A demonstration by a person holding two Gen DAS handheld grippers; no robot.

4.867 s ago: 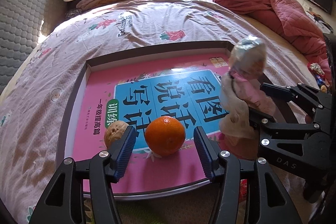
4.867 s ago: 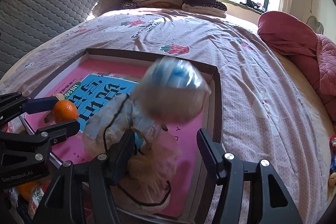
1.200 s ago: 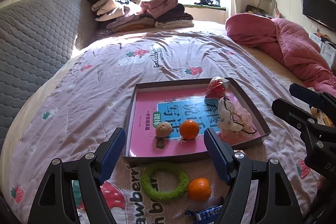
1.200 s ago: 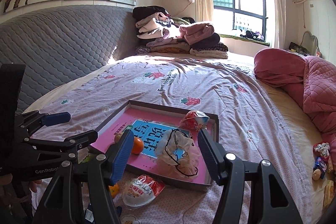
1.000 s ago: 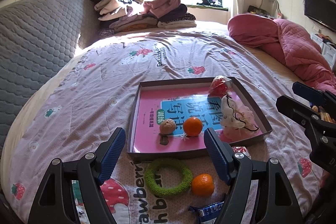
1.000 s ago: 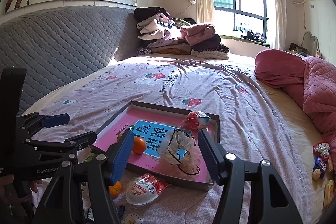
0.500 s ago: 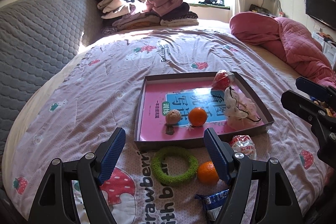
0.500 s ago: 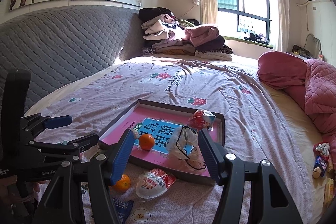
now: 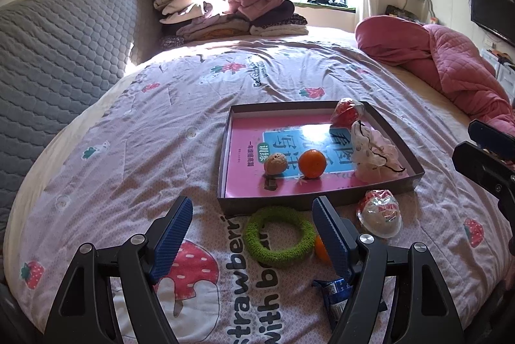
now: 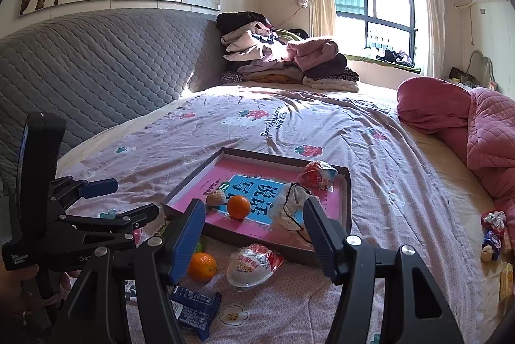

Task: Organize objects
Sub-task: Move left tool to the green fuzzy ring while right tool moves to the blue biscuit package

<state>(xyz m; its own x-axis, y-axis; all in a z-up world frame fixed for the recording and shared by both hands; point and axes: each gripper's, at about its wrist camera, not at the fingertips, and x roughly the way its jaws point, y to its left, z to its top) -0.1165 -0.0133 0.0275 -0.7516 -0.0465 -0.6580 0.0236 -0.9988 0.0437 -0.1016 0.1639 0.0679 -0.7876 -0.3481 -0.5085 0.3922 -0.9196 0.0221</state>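
Strawberry-print bed [image 9: 161, 105] carries the tray [image 9: 225, 150], now farther off since I backed away; both my fingers released, empty; ring [image 9: 279, 235], orange [image 10: 202, 266] and packets wait outside it.

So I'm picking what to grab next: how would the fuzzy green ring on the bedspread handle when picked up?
The fuzzy green knitted ring looks soft, so it would probably squash and flop when pinched. It lies flat, so it is unlikely to roll. Its textured yarn should grip well, and it is probably light.
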